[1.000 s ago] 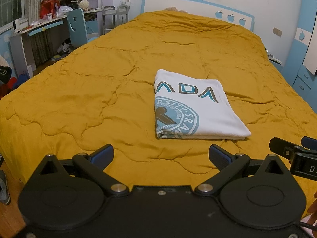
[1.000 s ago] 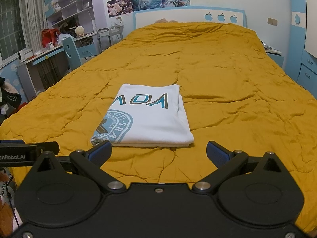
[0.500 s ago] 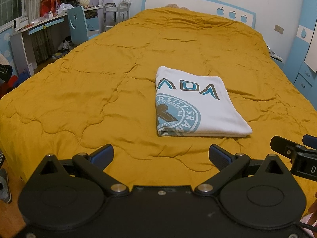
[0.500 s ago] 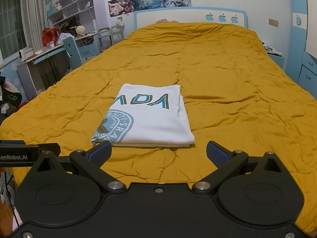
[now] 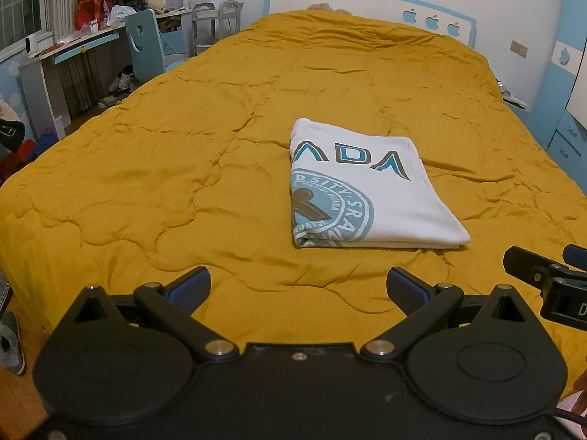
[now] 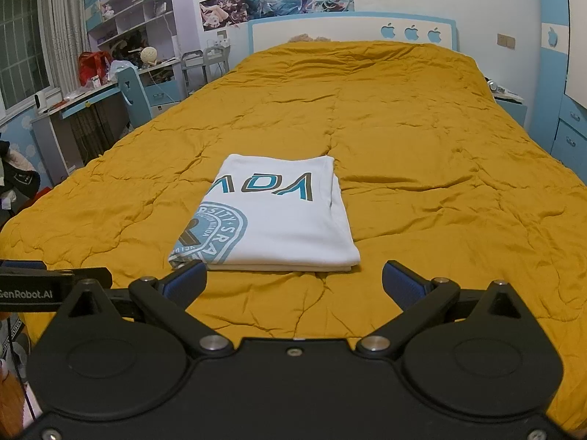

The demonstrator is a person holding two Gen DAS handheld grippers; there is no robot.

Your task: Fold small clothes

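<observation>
— What carried the work?

— A bed (image 5: 183,168) under a quilted mustard bedspread (image 6: 440,168), soft and puckered. The white T-shirt (image 5: 367,198) lay on it already folded into a flat rectangle, nearer the foot edge than the headboard and about midway between the side edges.

— How would it have handled?

— Light, limp cotton, I'd judge. The stacked layers would slide and sag if lifted by one corner. Better to pinch through all the layers at the two near corners (image 6: 345,256).

— And the tools?

— The left gripper (image 5: 299,288) and right gripper (image 6: 293,280) hung by the foot edge, short of the shirt, jaws spread wide, holding nothing.
</observation>
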